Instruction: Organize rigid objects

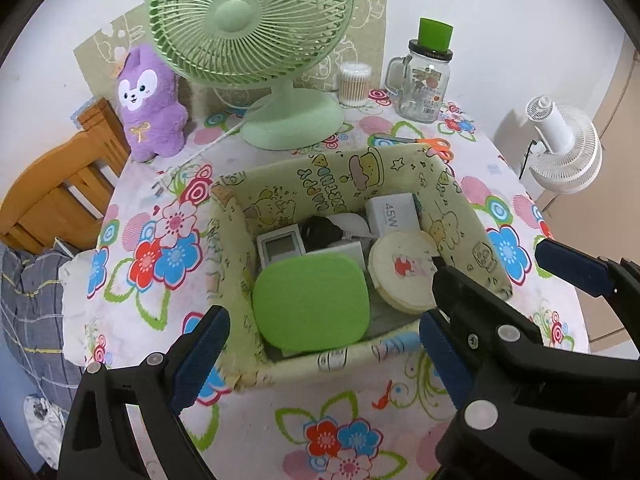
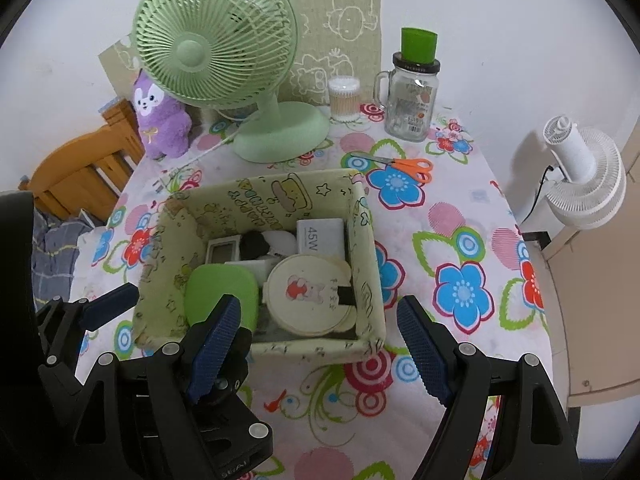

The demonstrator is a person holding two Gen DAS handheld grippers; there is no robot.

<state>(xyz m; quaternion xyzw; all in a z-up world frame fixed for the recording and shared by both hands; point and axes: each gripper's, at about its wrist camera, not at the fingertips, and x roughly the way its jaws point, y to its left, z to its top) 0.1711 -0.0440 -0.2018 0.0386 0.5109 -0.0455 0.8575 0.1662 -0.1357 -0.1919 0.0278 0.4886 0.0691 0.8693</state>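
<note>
The green lid (image 2: pixel 222 292) is half behind the right gripper's finger (image 2: pixel 216 350), the black thing (image 1: pixel 320 232) deep in the box (image 1: pixel 460 216) is too buried to identify, and the jar (image 1: pixel 424 84) label's too small to read.

A: What covers the surface (image 2: pixel 432 208)?
B: A cloth printed with bright flowers.
A: And standing on it?
B: At the back, a green fan (image 2: pixel 224 64), a purple plush toy (image 2: pixel 162 120), a tub of cotton swabs (image 2: pixel 344 98) and a glass jar (image 2: pixel 412 100). Orange scissors (image 2: pixel 400 166) lie just behind the patterned box (image 2: pixel 168 256) in the middle.
</note>
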